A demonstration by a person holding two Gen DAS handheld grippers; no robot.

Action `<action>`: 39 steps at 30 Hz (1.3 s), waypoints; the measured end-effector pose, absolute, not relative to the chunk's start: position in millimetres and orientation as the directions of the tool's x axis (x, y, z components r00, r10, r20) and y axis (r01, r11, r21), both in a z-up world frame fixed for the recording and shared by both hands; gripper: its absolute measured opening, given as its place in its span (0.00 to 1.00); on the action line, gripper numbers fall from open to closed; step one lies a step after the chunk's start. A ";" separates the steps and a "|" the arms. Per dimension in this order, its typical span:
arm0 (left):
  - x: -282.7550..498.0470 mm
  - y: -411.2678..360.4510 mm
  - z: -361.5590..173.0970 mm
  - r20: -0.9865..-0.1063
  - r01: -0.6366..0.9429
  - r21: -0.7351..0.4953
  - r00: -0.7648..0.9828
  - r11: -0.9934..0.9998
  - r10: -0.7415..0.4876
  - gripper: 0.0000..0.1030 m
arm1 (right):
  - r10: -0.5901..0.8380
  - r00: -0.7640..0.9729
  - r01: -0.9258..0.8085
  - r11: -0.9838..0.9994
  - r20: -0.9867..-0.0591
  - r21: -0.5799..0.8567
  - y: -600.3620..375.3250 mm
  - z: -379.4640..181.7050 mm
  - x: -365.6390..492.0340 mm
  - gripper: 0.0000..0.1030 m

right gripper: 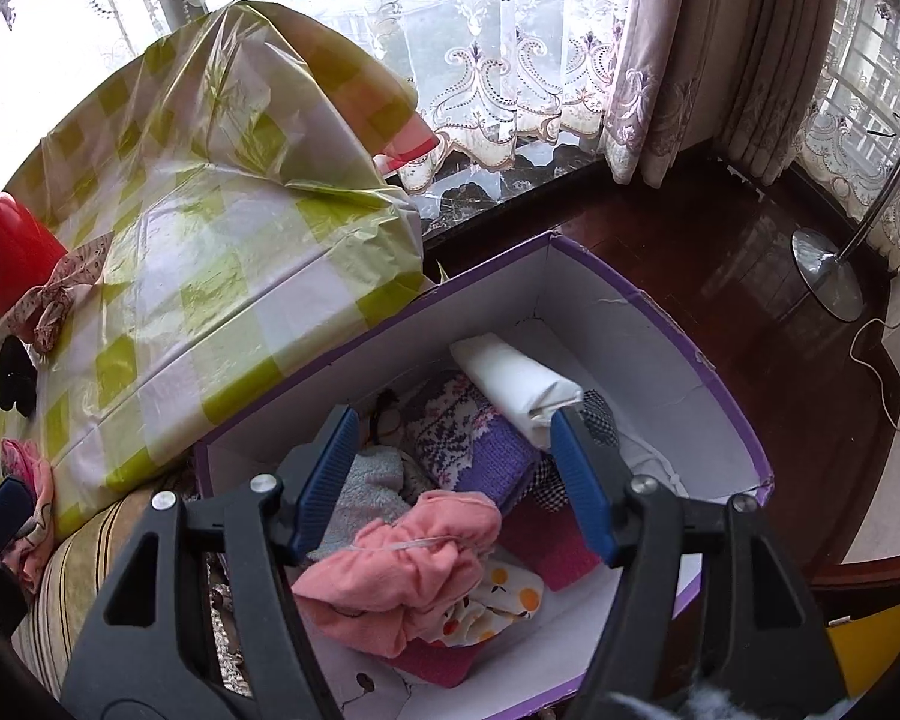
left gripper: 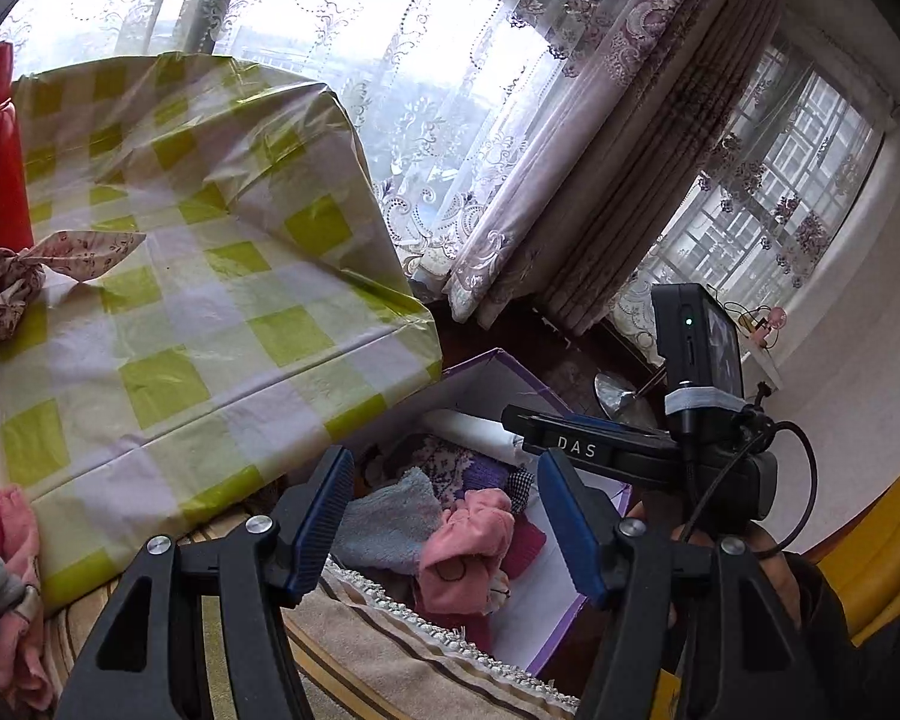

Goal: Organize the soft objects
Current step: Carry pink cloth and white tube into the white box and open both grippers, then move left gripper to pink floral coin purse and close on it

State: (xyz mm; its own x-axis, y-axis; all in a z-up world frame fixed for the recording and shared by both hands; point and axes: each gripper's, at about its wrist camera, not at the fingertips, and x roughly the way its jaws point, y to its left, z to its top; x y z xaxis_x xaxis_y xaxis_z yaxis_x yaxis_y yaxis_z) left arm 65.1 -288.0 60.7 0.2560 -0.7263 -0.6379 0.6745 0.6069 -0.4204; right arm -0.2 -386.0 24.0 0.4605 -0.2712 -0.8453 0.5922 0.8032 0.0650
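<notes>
Lace curtains (left gripper: 480,120) back the left view: left tool (left gripper: 444,516) gapes empty above the purple box (left gripper: 570,624). Right view: right tool (right gripper: 450,474) open, holding nothing, over the pink cloth (right gripper: 402,570) lying in that box.

Home, living room or bedroom by bay window. White embroidered lace sheer curtains (right gripper: 480,78) hang over panes, mauve floral drapes (left gripper: 576,180) gathered beside them. Dark polished wooden floor (right gripper: 720,252) carries round chrome base of floor lamp (right gripper: 828,276). Green-and-white checked plastic sheet (left gripper: 210,312) covers bulky furniture. Striped beige fabric with fringed trim (left gripper: 402,648) lies below. Purple-edged white cardboard box (right gripper: 642,330) holds household soft goods: pink garment (right gripper: 402,558), grey fleece cloth (right gripper: 366,492), purple patterned knit (right gripper: 468,438).
</notes>
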 end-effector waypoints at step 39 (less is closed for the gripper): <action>196.6 -73.6 -10.1 -0.818 0.294 -0.401 0.311 0.868 -0.484 0.62 | -0.091 0.497 0.205 0.979 -0.863 0.015 -222.9 25.0 175.6 0.68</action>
